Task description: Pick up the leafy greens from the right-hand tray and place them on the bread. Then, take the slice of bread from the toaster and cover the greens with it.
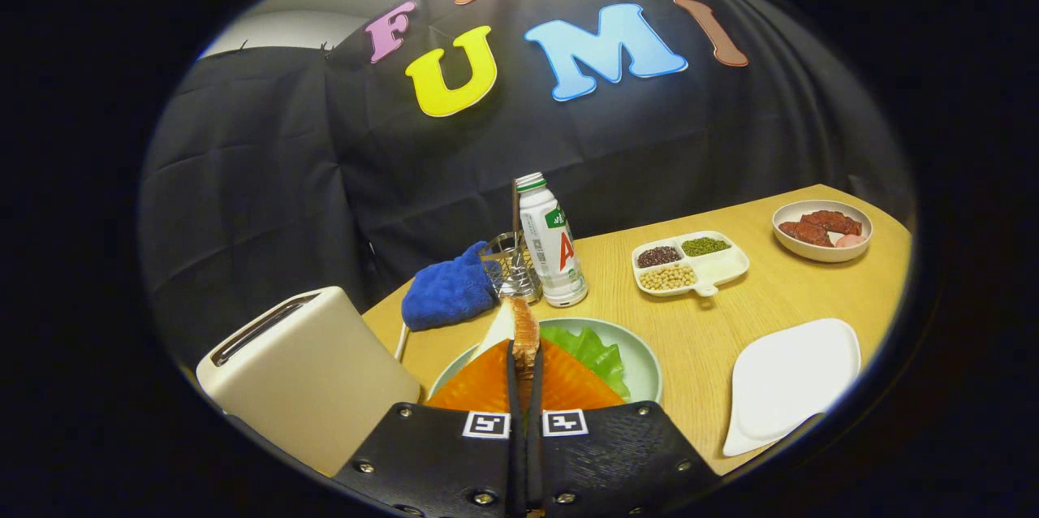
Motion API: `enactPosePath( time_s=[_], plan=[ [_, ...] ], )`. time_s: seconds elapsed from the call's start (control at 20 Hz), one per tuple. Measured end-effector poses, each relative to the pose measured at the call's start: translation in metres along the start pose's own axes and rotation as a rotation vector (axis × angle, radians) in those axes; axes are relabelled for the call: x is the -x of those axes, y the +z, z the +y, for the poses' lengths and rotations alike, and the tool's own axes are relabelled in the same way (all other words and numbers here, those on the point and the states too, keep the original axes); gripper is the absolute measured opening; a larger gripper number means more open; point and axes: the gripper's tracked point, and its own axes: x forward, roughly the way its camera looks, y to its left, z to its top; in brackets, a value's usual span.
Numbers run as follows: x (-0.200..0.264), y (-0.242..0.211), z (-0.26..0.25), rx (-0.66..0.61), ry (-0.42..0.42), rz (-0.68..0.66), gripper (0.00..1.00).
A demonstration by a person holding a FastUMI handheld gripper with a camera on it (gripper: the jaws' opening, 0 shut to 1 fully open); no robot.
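A slice of bread [522, 321] stands edge-on between my fingers, and my gripper [524, 360] is shut on it. It hangs just above a pale green plate [646, 368]. Leafy greens [594, 351] lie on that plate, right of my fingers. What lies under the greens is hidden by my fingers. The cream toaster [300, 372] stands close on the left, its slot facing up. A white tray [791, 380] lies to the right of the plate with nothing on it.
Beyond the plate stand a white bottle [553, 242], a wire holder [511, 266] and a blue mitt [448, 291]. Further right are a divided dish of beans [688, 262] and a bowl of meat [821, 230] on the wooden table [730, 315].
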Motion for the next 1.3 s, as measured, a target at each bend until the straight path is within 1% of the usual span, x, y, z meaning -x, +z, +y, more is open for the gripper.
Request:
enactPosePath(
  time_s=[0.05, 0.1, 0.2, 0.25, 0.3, 0.35, 0.4, 0.45, 0.5, 0.55, 0.6, 0.7, 0.75, 0.85, 0.95, 1.15, 1.3],
  plan=[
    [0.0, 0.0, -0.002, 0.023, -0.01, -0.002, 0.0],
    [-0.002, 0.0, -0.002, 0.035, -0.014, -0.004, 0.04],
    [-0.002, -0.003, -0.009, 0.069, -0.044, 0.002, 0.07],
    [-0.002, -0.002, -0.012, 0.085, -0.057, 0.0, 0.12],
    [-0.002, -0.004, -0.013, 0.084, -0.055, 0.006, 0.2],
    [-0.003, -0.004, -0.016, 0.082, -0.065, 0.005, 0.21],
    [-0.003, -0.003, -0.019, 0.077, -0.073, 0.003, 0.25],
    [-0.003, -0.001, -0.024, 0.078, -0.088, 0.005, 0.25],
    [-0.002, -0.001, -0.028, 0.095, -0.108, 0.0, 0.29],
    [0.0, 0.002, -0.036, 0.126, -0.143, -0.007, 0.3],
    [0.003, 0.007, -0.042, 0.154, -0.172, -0.023, 0.31],
    [0.007, 0.017, -0.045, 0.168, -0.186, -0.056, 0.31],
    [0.01, 0.02, -0.046, 0.168, -0.185, -0.069, 0.31],
    [0.017, 0.028, -0.042, 0.163, -0.153, -0.099, 0.31],
    [0.027, 0.036, -0.047, 0.153, -0.147, -0.117, 0.31],
    [0.062, 0.062, -0.061, 0.156, -0.143, -0.176, 0.31],
    [0.093, 0.078, -0.079, 0.176, -0.172, -0.234, 0.31]
  ],
)
